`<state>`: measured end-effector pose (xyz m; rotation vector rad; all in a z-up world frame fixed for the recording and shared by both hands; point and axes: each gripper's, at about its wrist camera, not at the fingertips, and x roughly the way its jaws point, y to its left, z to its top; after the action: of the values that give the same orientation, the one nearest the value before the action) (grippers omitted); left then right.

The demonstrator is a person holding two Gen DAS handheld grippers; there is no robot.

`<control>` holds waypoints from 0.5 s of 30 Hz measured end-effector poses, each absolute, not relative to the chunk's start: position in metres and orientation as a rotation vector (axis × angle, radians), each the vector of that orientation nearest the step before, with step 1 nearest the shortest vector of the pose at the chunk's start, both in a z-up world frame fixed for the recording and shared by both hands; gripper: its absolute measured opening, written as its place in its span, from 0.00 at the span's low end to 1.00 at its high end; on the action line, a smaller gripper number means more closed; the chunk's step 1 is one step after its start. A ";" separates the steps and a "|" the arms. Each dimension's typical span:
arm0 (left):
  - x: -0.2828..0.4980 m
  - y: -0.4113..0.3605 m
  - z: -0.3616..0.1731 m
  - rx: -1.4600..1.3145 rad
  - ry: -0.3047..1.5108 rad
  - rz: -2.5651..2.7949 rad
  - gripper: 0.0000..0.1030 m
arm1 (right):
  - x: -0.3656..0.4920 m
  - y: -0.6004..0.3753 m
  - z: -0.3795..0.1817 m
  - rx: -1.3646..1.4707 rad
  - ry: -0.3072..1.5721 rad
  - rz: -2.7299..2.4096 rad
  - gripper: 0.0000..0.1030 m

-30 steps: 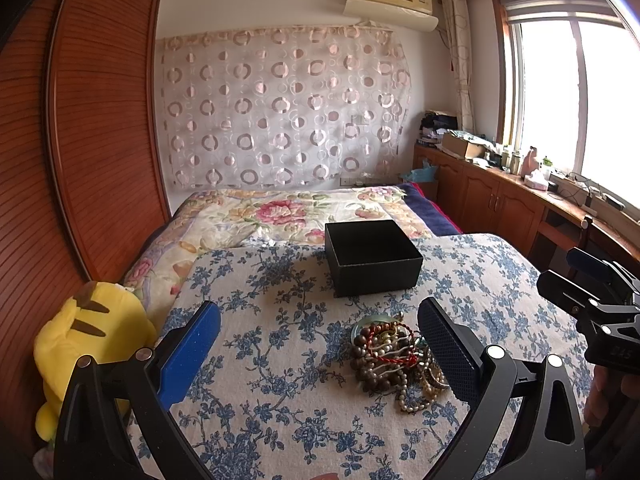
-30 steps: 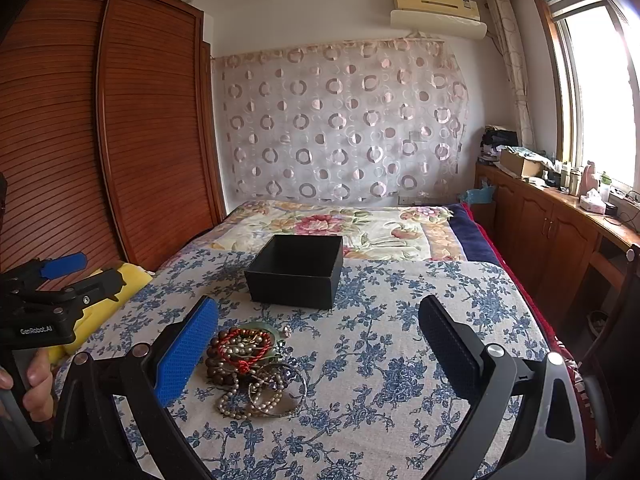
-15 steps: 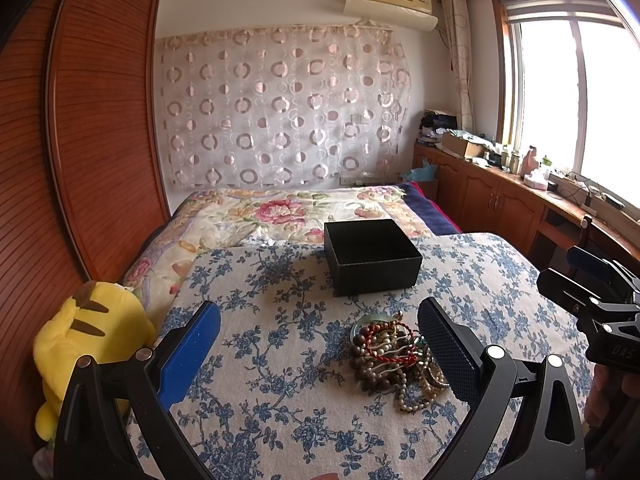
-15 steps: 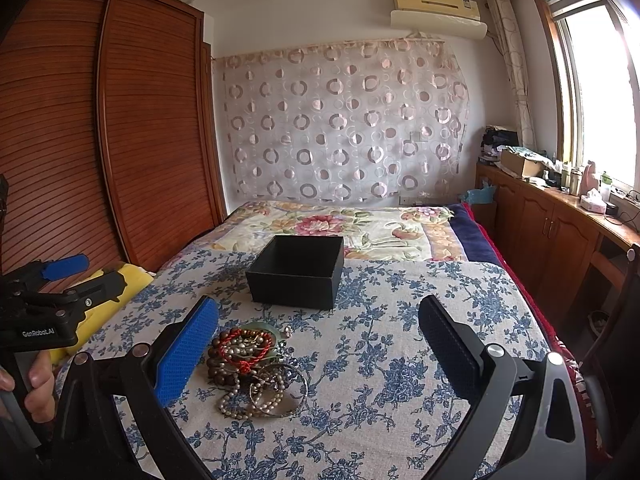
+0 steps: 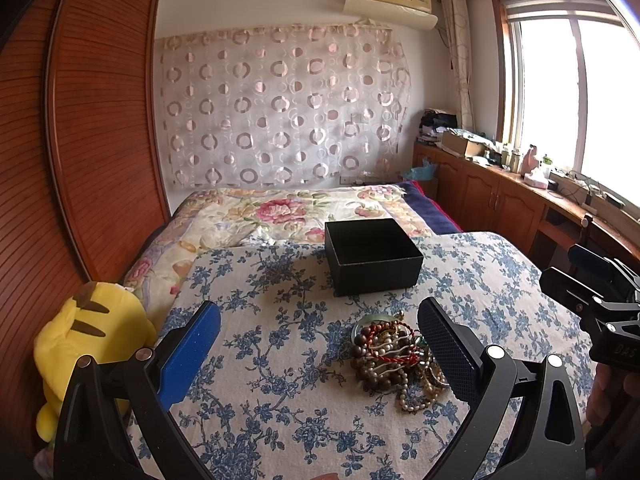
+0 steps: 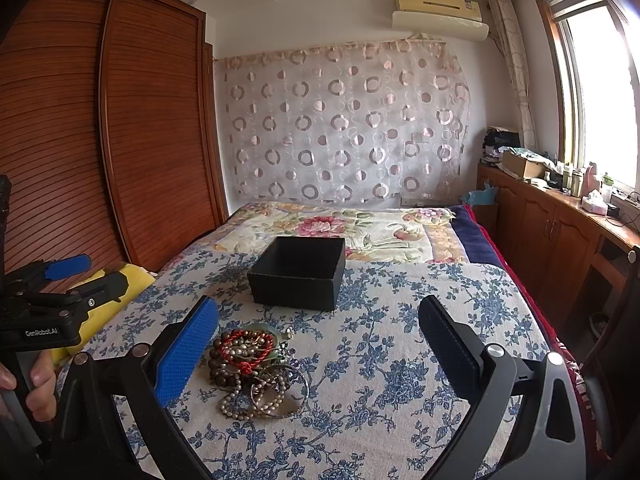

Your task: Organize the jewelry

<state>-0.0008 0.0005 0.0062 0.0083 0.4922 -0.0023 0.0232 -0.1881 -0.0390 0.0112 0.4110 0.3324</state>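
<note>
A pile of jewelry (image 5: 394,358) lies on the blue-flowered cloth: brown bead bracelets, a red cord, pearl strands and metal bangles. It also shows in the right wrist view (image 6: 254,368). An open black box (image 5: 372,256) stands behind it, and it shows in the right wrist view (image 6: 298,272) too. My left gripper (image 5: 320,354) is open and empty, hovering before the pile, which sits by its right finger. My right gripper (image 6: 318,354) is open and empty, with the pile by its left finger.
A yellow plush toy (image 5: 86,344) sits at the bed's left edge beside the wooden wardrobe (image 5: 84,140). A floral quilt (image 5: 288,212) lies behind the box. Wooden cabinets (image 6: 556,232) with clutter run along the right under the window.
</note>
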 end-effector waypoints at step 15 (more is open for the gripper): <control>0.017 0.005 -0.024 -0.013 0.582 -0.060 0.93 | 0.042 -0.185 -0.074 -0.027 0.502 0.413 0.84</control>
<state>0.0167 0.0046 -0.0240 -0.0127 0.5815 -0.0602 0.0416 -0.1855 -0.0737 -0.0270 0.5024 0.4130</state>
